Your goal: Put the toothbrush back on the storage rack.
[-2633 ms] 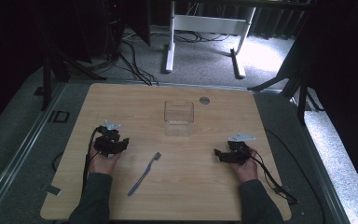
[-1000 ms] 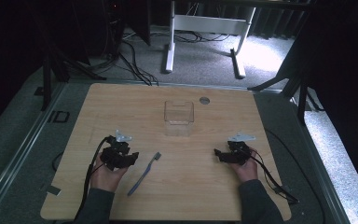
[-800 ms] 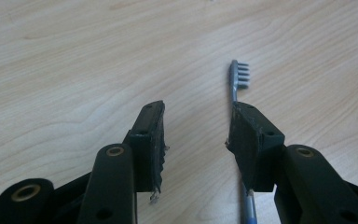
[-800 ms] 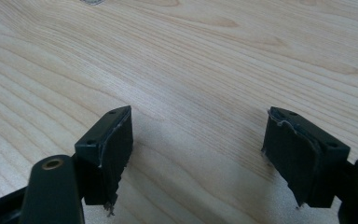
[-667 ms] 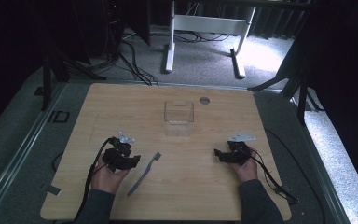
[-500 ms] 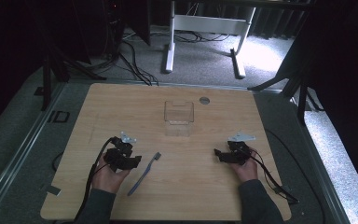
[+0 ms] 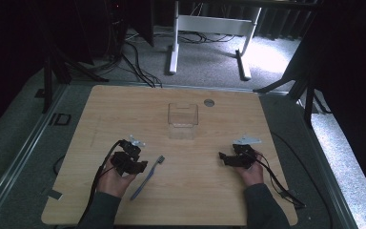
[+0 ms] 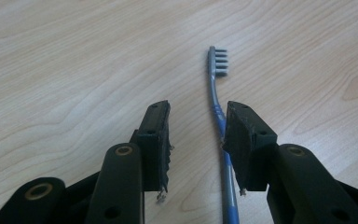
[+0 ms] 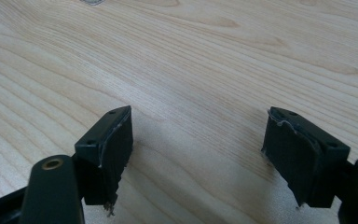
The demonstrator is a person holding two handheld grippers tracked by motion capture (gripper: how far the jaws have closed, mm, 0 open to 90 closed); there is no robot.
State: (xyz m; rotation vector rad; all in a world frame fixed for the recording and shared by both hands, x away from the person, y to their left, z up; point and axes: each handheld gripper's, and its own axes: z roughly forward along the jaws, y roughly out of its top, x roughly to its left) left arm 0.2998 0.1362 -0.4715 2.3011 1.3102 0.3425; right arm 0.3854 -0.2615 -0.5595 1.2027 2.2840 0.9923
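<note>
A blue toothbrush (image 7: 146, 179) lies flat on the wooden table (image 7: 267, 200), bristle head away from the person. My left gripper (image 7: 140, 166) is low over its handle. In the left gripper view the toothbrush (image 8: 216, 100) runs between the jaws, its handle right against the right-hand pad (image 8: 240, 135) and clear of the left-hand one. The left gripper (image 8: 198, 116) is open, and its jaws have just been closing. My right gripper (image 7: 224, 159) rests at the table's right side, pointing left. In its own view the right gripper (image 9: 198, 126) stands wide open over bare wood.
A clear plastic box (image 7: 183, 120) stands at the middle of the table, beyond both grippers. A small round metal disc (image 7: 209, 102) sits near the far edge. Cables trail from both grippers toward the near edge.
The left hand has shifted right and toward the near edge, bringing its gripper from beside the toothbrush to over its handle. The right hand has stayed put.
</note>
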